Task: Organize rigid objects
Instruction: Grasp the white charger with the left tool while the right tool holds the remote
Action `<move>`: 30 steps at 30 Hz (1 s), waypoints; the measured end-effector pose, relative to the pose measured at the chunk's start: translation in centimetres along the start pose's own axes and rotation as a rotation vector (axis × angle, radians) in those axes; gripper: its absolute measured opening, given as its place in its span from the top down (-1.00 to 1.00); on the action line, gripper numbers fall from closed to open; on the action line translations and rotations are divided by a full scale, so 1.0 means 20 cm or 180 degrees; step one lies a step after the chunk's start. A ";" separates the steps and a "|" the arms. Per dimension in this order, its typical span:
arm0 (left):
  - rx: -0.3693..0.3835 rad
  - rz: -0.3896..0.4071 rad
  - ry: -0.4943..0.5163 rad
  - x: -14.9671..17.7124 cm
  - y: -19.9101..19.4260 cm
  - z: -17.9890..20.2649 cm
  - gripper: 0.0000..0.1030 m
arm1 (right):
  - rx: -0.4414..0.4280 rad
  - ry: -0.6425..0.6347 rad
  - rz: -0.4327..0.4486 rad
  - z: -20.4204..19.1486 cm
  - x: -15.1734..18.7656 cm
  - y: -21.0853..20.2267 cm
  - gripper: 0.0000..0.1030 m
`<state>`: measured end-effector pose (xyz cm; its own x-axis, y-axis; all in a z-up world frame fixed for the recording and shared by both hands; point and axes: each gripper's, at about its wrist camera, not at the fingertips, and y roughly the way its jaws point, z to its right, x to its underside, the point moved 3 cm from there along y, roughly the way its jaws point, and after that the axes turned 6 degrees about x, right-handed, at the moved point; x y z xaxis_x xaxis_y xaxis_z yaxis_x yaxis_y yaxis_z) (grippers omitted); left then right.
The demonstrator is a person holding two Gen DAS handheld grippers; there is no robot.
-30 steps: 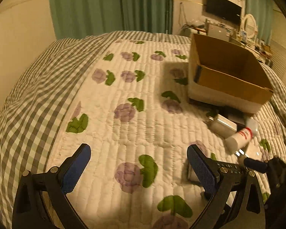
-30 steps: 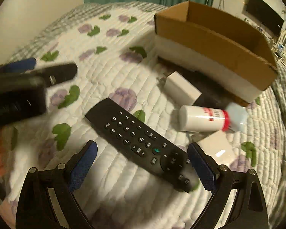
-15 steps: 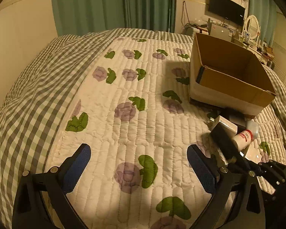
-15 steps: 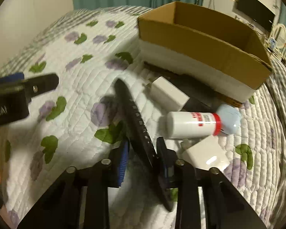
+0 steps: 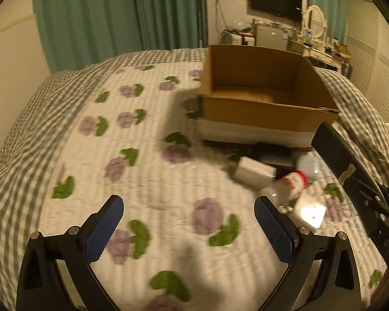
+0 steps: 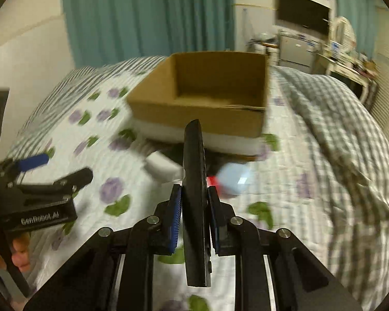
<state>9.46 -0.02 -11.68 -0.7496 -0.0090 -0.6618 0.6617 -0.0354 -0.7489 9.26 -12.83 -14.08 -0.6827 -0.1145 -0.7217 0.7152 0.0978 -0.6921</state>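
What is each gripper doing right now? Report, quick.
Left gripper: open, nothing between its pads, over the quilt.
Right gripper: shut on the remote control, held on edge, off the quilt.

Right tool (image 6: 194,204) clamped shut, left tool (image 5: 189,223) spread

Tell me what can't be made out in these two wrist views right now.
- Cardboard box floor: near wall hides part, both views.
- Bottle label: blurred, left view; in the right view the remote covers most of it.
- Remote buttons: seen edge-on in the right gripper.
- Dark item under the box's front: shadowed.
- Left gripper: open, empty.
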 end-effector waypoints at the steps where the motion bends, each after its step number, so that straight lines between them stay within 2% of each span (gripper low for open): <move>1: 0.0061 -0.0007 0.0013 0.00 0.02 0.05 -0.99 | 0.0065 0.0018 0.0009 0.03 0.00 0.00 0.64; 4: 0.0203 -0.0063 0.0043 0.01 0.08 0.15 -0.99 | 0.0238 0.0102 -0.0029 0.15 0.02 0.01 0.64; 11: 0.0443 -0.0439 0.0055 0.06 0.30 0.37 -0.99 | 0.0421 0.0309 -0.0168 0.29 0.07 0.10 0.64; 16: 0.0573 -0.0568 0.0119 0.14 0.32 0.46 -0.99 | 0.0528 0.0353 -0.0206 0.35 0.09 0.13 0.64; 20: 0.0715 -0.0634 0.0167 0.19 0.32 0.53 -0.97 | 0.0609 0.0552 -0.0265 0.43 0.11 0.14 0.64; 22: 0.0705 -0.0650 0.0232 0.20 0.34 0.57 -0.94 | 0.0581 0.0643 -0.0269 0.46 0.12 0.13 0.64; 25: 0.0753 -0.0692 0.0242 0.21 0.36 0.60 -0.46 | 0.0584 0.0636 -0.0277 0.46 0.13 0.12 0.64; 27: 0.0837 -0.0703 0.0235 0.21 0.36 0.62 -0.22 | 0.0576 0.0611 -0.0279 0.44 0.13 0.12 0.65; 28: 0.0893 -0.0706 0.0253 0.21 0.35 0.64 -0.14 | 0.0575 0.0599 -0.0281 0.43 0.13 0.12 0.65; 30: 0.0850 -0.0676 0.0304 0.21 0.34 0.65 -0.13 | 0.0567 0.0600 -0.0294 0.43 0.14 0.12 0.65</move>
<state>10.60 -13.20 -19.04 -0.8567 0.1195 -0.5019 0.4542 -0.2866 -0.8435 10.33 -21.49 -17.53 -0.7501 0.0729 -0.6572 0.6523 -0.0819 -0.7536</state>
